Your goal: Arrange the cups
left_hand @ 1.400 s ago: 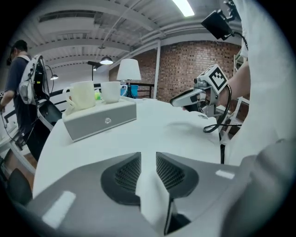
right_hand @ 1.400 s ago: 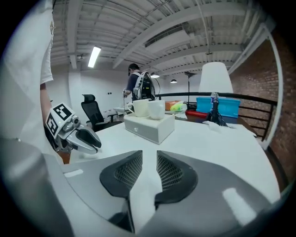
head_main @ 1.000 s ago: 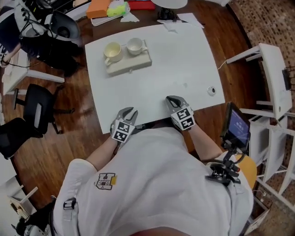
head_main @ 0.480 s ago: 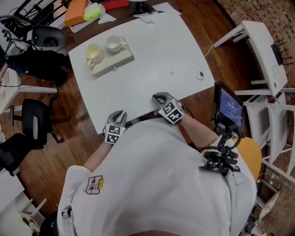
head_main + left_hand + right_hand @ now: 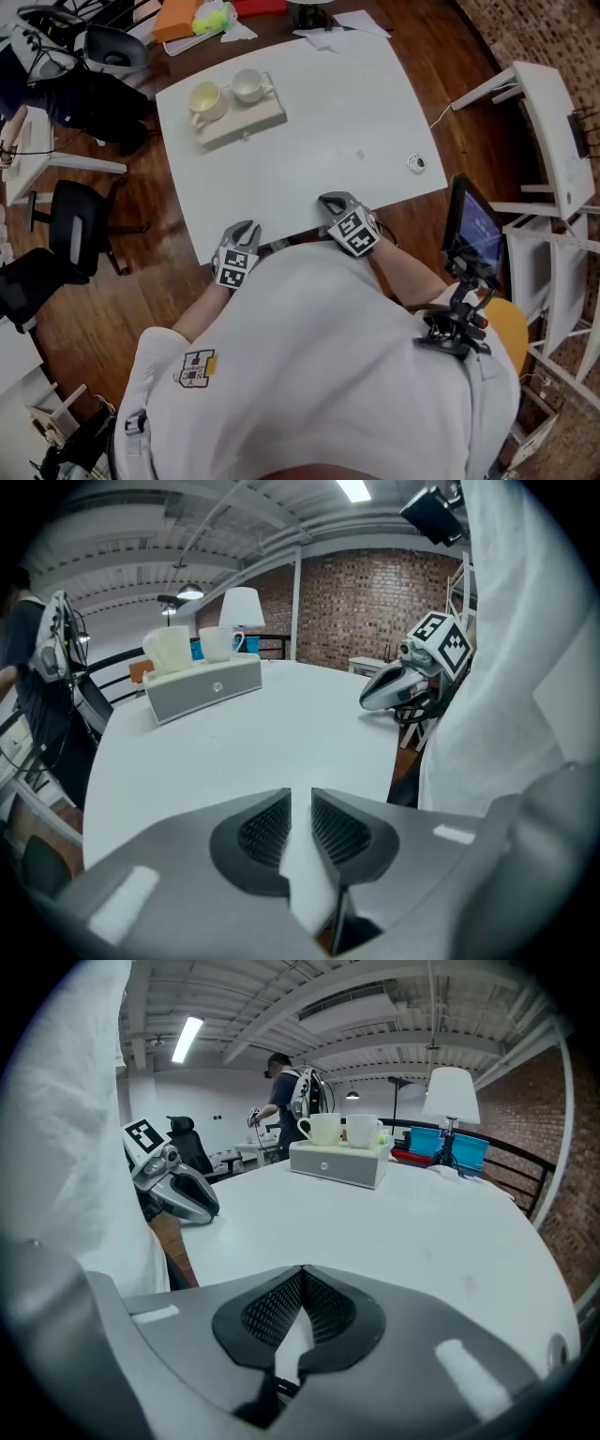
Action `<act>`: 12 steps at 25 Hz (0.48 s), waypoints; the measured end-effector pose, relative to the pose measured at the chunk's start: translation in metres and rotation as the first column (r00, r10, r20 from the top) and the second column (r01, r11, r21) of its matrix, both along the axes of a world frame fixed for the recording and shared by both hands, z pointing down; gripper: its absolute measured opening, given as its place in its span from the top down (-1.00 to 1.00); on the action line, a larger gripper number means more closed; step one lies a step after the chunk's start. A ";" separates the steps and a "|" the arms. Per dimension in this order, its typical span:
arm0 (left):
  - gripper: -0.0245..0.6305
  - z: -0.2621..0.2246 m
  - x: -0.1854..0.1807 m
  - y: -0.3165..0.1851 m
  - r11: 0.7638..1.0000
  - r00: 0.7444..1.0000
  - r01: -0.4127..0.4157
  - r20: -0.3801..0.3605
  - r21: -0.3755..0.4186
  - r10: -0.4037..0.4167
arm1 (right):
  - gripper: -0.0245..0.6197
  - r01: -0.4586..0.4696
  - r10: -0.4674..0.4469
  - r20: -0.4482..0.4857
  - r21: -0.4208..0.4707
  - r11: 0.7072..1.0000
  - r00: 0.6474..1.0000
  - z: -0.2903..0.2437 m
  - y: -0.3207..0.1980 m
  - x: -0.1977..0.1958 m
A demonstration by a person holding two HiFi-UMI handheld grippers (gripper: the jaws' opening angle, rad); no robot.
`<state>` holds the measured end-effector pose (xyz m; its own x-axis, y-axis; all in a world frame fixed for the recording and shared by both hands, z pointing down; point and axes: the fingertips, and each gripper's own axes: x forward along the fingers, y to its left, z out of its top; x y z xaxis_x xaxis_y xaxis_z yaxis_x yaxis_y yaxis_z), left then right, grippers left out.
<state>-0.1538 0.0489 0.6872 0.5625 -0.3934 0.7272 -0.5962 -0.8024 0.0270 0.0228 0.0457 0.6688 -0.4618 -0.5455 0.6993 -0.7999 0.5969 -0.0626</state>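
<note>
Closing left jaws: the left gripper (image 5: 300, 795) has just been narrowing; a slim gap shows between the ribbed pads, with nothing in it but white worktop seen through it.
Right jaws: the right gripper (image 5: 302, 1271) has its tips pressed together and holds nothing.
Gripper places: both sit at the near edge of the worktop (image 5: 328, 122), angled downward, just in front of the person's white shirt (image 5: 309, 375) and apart from each other.
Cups: a cream cup (image 5: 204, 97) and a white cup (image 5: 248, 85) stand upright side by side on top of a grey box (image 5: 246, 122).
Box place: at the far left part of the worktop, well apart from both grippers.
Small round object (image 5: 416, 164): lies alone near the worktop's right edge.
Screen (image 5: 473, 234): on a stand at the person's right, off the worktop.
</note>
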 end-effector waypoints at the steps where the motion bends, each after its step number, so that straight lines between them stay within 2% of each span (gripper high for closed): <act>1: 0.72 0.000 0.000 0.000 1.000 1.000 0.007 -0.002 0.000 -0.007 | 0.92 0.003 -0.003 0.001 0.002 1.000 1.000 0.000 0.000 0.000; 12: 0.73 0.000 -0.002 0.001 1.000 1.000 0.015 0.020 0.018 -0.015 | 0.92 0.021 -0.022 0.010 0.025 0.999 1.000 -0.003 -0.003 -0.005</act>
<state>-0.1562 0.0501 0.6875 0.5421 -0.4149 0.7308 -0.6083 -0.7937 0.0006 0.0180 0.0425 0.6654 -0.4808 -0.5526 0.6808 -0.7863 0.6153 -0.0558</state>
